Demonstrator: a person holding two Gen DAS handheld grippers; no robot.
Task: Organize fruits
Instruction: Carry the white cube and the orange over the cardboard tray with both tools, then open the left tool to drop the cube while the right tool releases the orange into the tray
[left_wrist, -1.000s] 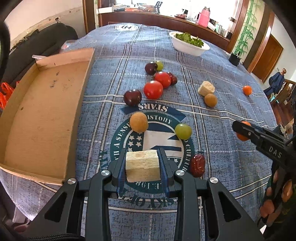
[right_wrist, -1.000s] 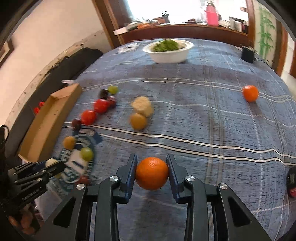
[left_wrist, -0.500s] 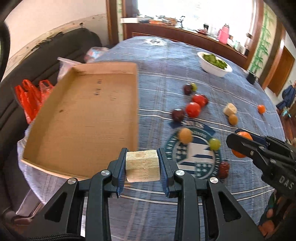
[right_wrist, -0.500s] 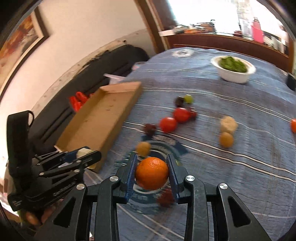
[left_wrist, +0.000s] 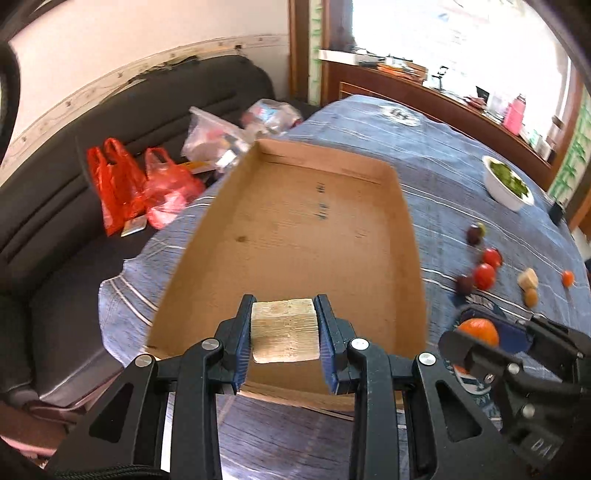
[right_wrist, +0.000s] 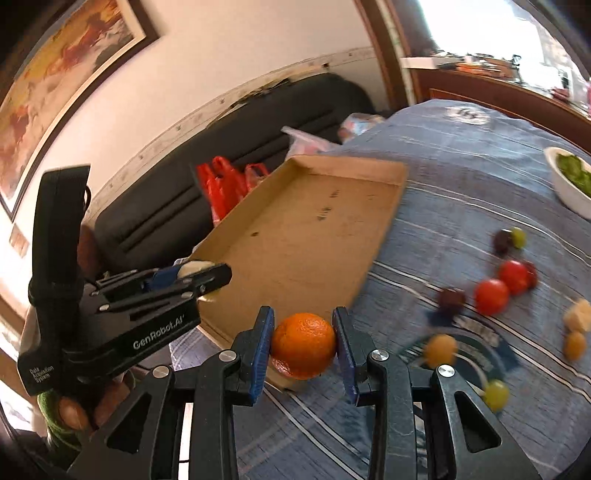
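Observation:
My left gripper is shut on a pale yellow fruit chunk and holds it over the near end of the brown cardboard tray. My right gripper is shut on an orange above the tray's near right corner. The right gripper with the orange shows at the right of the left wrist view. The left gripper shows at the left of the right wrist view. Loose tomatoes, plums, grapes and other fruits lie on the blue tablecloth.
A white bowl of greens stands at the far right of the table. A black sofa with red plastic bags and a clear bag lies left of the table. A wooden sideboard runs behind.
Both grippers have swung left toward the cardboard tray, each still holding its fruit. The tray now fills the middle of both views and the loose fruits have shifted to the right.

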